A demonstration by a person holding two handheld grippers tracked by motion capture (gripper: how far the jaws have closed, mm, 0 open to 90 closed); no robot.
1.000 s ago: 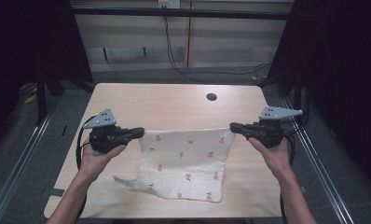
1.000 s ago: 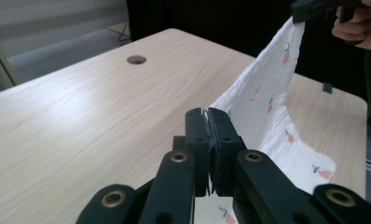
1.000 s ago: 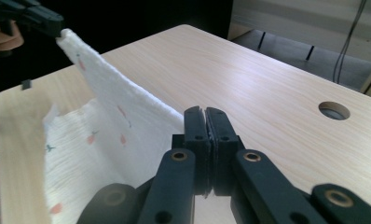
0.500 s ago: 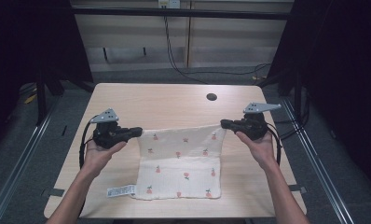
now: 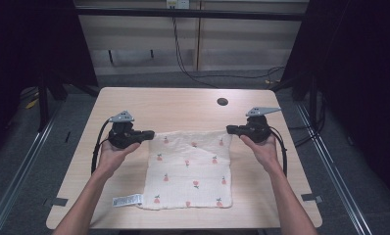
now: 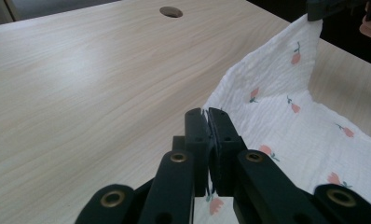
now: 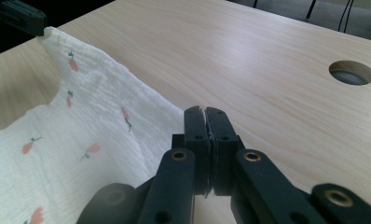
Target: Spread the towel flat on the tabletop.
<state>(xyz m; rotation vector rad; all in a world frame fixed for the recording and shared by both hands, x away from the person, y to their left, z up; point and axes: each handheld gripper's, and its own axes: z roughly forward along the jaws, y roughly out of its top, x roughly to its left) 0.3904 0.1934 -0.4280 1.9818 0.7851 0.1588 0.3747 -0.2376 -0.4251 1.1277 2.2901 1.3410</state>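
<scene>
1. A white cloth (image 5: 190,169) printed with small red flowers lies in the lower middle of the high view, most of it flat on the surface (image 5: 183,105), its far edge stretched between the two grippers.
2. The left gripper (image 5: 146,134), at the left of the high view, has its jaws clenched on the cloth's far left corner; in the left gripper view a sliver of fabric shows pinched between the black jaws.
3. The right gripper (image 5: 231,129), at the right of the high view, grasps the far right corner in the same way, jaws pressed tight with the cloth edge running off from them.
4. Holding both far corners apart likely keeps that edge taut and straight, so the cloth can settle without wrinkles and square to the surface; a slight sag shows in the middle of the edge.
5. A white label (image 5: 128,200) sticks out at the cloth's near left corner, low in the frame.
6. The surface is pale wood grain with a round cable hole (image 5: 222,102) in its upper right part.
7. The room around is dark; black cables (image 5: 193,68) trail over the grey floor beyond the surface, in front of a light panelled wall at the top of the frame.
</scene>
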